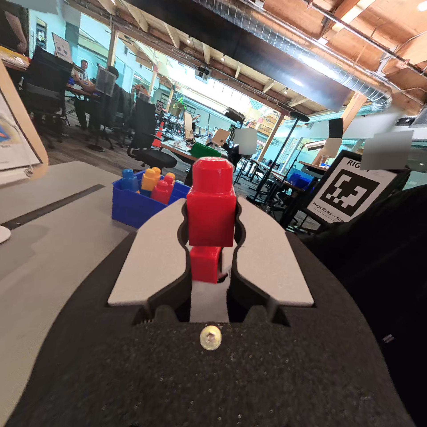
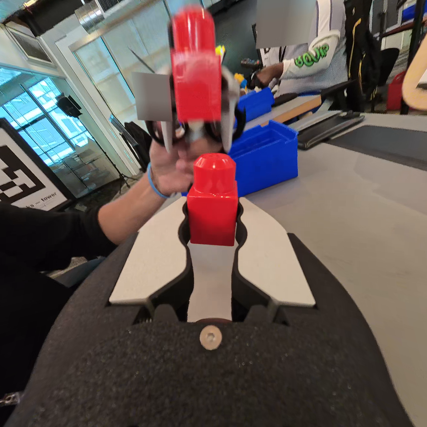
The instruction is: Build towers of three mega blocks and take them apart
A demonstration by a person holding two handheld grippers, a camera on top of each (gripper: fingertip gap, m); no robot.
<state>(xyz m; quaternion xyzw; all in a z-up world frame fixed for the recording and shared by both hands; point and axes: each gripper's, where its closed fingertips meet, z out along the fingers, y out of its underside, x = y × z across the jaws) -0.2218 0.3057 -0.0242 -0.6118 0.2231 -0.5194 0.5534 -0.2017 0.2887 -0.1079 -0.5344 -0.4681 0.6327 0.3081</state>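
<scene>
The left gripper (image 1: 211,221) is clenched on a red block (image 1: 211,208), a second red piece (image 1: 204,263) half hidden below its jaws. The right gripper (image 2: 212,221) grips another red block (image 2: 212,208); beyond its jaws the left one shows blurred

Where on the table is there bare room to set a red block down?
Bare grey table right of the empty blue bin, up to the dark strip. Crowded: the other blue bin, full of blocks.
</scene>
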